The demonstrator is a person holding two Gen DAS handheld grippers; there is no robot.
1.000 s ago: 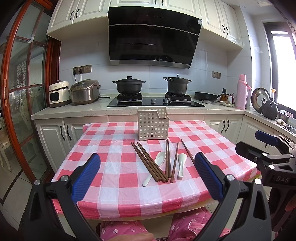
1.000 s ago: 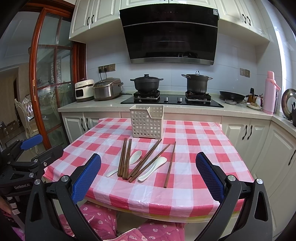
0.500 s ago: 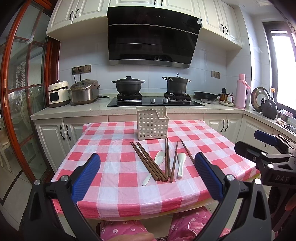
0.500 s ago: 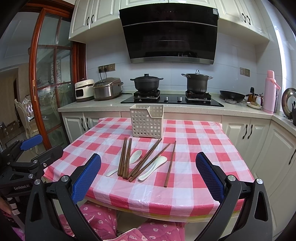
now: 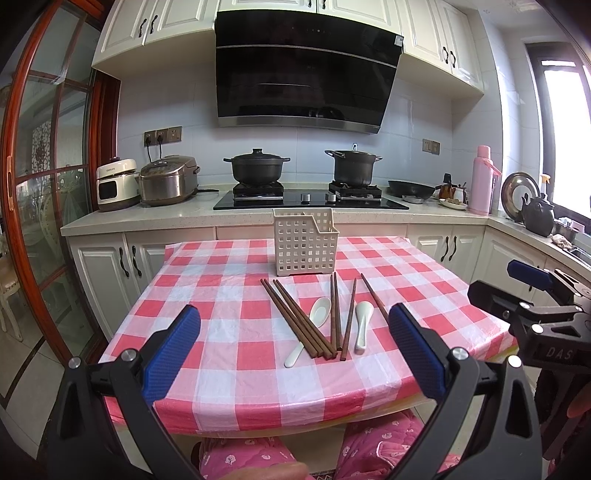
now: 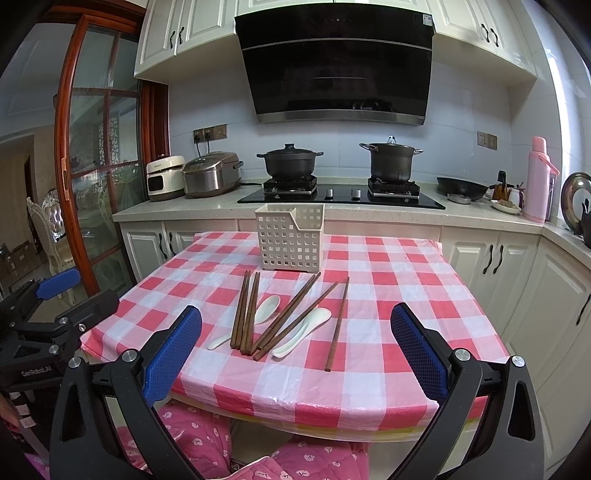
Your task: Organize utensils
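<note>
Nothing moved; chopsticks [image 5: 301, 319] lie before basket [image 5: 305, 242].

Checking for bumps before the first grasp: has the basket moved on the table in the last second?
No. The basket sits on the same checks of the tablecloth, just behind the chopsticks, as before.

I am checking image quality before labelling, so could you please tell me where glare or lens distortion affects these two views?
Left wrist view: the window at the right edge is blown out white, and the white upper cabinets bow outward from fisheye distortion. Right wrist view: the black range hood shows faint reflections; the brown wooden chopsticks and white ceramic spoons stay sharp.
</note>
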